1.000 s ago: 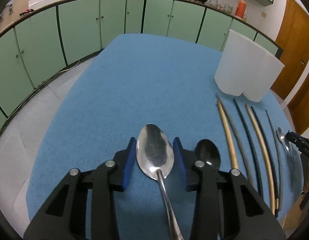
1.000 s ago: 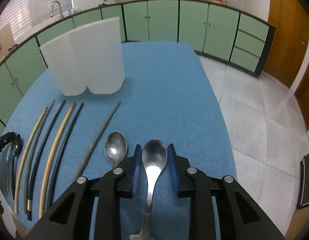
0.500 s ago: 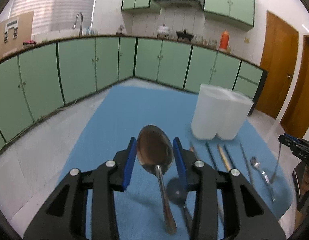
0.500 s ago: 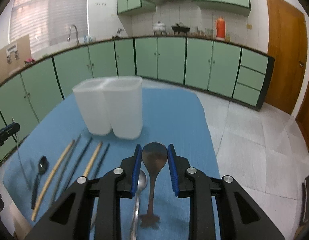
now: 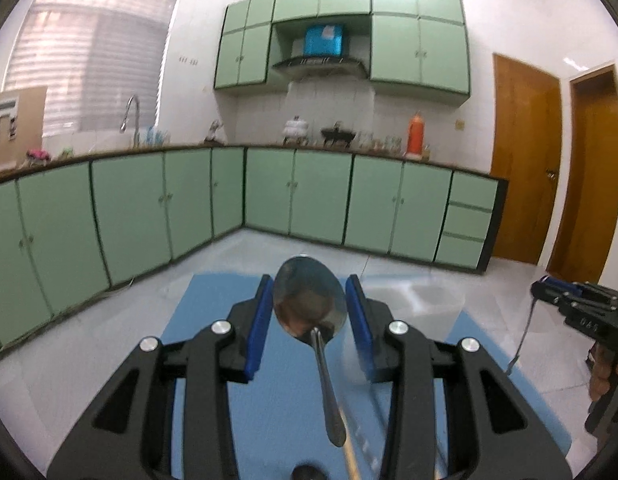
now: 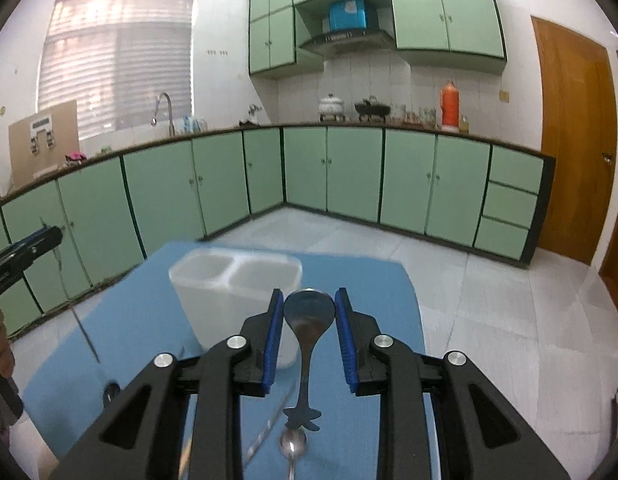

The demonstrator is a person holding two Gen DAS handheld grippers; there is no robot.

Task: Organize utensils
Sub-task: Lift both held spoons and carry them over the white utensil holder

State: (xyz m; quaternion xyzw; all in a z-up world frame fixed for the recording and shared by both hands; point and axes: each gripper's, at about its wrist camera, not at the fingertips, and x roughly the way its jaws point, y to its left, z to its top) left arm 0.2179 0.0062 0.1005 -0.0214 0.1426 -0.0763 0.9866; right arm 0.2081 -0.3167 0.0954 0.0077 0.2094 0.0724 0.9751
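Note:
My left gripper (image 5: 309, 308) is shut on a large steel spoon (image 5: 309, 306), bowl up between the blue pads, handle hanging down, lifted well above the blue table (image 5: 213, 304). My right gripper (image 6: 309, 312) is shut on a smaller steel spoon (image 6: 308, 312) with a star-shaped handle end, also lifted. The white two-compartment holder (image 6: 229, 292) stands upright just beyond and left of the right gripper. Another spoon (image 6: 293, 446) and blurred chopsticks (image 6: 265, 428) lie on the table below. The right gripper also shows at the left view's right edge (image 5: 565, 300).
The blue table's far edge (image 6: 349, 262) lies a little past the holder, with tiled floor beyond. Green cabinets (image 6: 349, 176) line the walls. A dark spoon (image 6: 111, 392) lies at the table's left. The left gripper (image 6: 25, 248) shows at the right view's left edge.
Both grippers have lifted their spoons off the table and tilted up, so the views now look across the kitchen. The holder has dropped lower in both views.

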